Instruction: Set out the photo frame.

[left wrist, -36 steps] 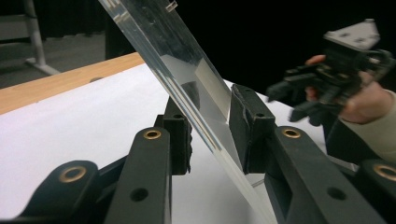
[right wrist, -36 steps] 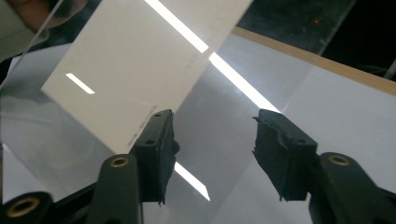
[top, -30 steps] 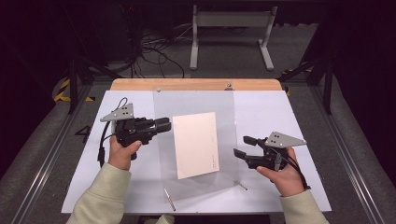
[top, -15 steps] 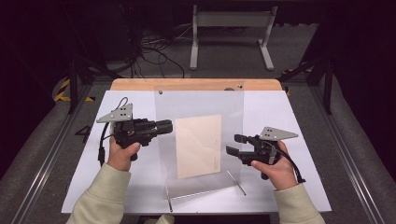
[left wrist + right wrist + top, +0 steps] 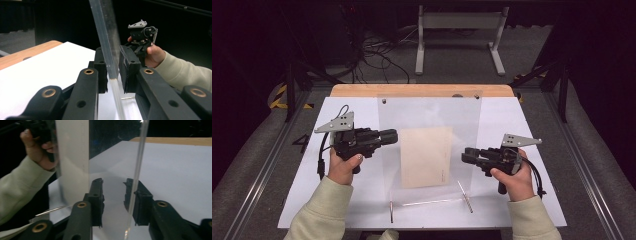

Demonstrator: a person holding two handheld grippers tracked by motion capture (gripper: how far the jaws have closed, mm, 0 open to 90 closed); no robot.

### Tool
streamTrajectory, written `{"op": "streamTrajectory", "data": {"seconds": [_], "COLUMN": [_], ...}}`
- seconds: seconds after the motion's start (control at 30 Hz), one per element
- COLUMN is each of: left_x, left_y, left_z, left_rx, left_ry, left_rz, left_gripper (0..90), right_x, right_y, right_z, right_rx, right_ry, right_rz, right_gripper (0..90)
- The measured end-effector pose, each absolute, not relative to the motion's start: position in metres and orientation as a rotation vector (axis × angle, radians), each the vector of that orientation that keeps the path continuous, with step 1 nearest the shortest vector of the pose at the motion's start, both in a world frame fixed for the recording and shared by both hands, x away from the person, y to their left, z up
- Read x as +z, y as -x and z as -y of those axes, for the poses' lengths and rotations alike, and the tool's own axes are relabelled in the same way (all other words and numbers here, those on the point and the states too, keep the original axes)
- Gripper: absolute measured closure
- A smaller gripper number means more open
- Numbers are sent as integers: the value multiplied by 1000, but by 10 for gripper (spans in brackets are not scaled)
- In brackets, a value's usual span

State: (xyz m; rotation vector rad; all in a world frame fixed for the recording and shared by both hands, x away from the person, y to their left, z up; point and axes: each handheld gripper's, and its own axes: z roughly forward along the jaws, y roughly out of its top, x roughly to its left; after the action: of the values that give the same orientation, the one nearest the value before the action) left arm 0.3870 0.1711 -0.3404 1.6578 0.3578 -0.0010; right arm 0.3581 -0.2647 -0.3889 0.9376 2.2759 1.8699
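A clear plastic panel [image 5: 432, 115] stands on the white table with a beige sheet [image 5: 424, 155] in it. My left gripper [image 5: 394, 136] is at its left edge and shut on it; in the left gripper view the panel's edge [image 5: 103, 32] runs between the pads [image 5: 127, 67]. My right gripper [image 5: 466, 156] is at the right edge. Its jaws have just been closing with the panel's edge [image 5: 140, 157] between them. That edge lies against one pad [image 5: 131, 192], while the other pad stands clear of it.
Thin metal rods [image 5: 464, 195] stick out from the panel's foot toward the front. The white tabletop [image 5: 537, 200] ends in a wooden strip [image 5: 422, 90] at the back. Beyond it are a metal stand [image 5: 459, 30] and cables on the floor.
The panel has tipped from leaning to more upright, and the sheet in it now faces me squarely. The right gripper's jaws have narrowed around the right edge. Both hands stayed nearly in place.
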Motion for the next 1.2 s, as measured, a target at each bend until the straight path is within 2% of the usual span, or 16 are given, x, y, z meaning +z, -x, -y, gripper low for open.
{"op": "streamTrajectory", "data": {"seconds": [0.17, 0.47, 0.6, 1.2], "left_x": [-339, -326, -322, -325], "left_y": [-385, -372, -365, -365], "left_z": [-172, -168, -164, -167], "left_rx": [-3, 81, 160, 379], "left_ry": [-1664, -1688, -1698, -1709], "left_rz": [-351, -303, -294, -327], "left_gripper": [761, 762, 761, 754], "right_x": [-382, -364, -358, -362], "right_y": [-350, -341, -341, -386], "right_z": [270, 270, 269, 248], "right_rx": [1872, 1774, 1704, 1605], "right_ry": [-821, -709, -649, -556], "right_rz": [-2307, -2236, -2165, -2115], "right_gripper": [731, 711, 676, 614]}}
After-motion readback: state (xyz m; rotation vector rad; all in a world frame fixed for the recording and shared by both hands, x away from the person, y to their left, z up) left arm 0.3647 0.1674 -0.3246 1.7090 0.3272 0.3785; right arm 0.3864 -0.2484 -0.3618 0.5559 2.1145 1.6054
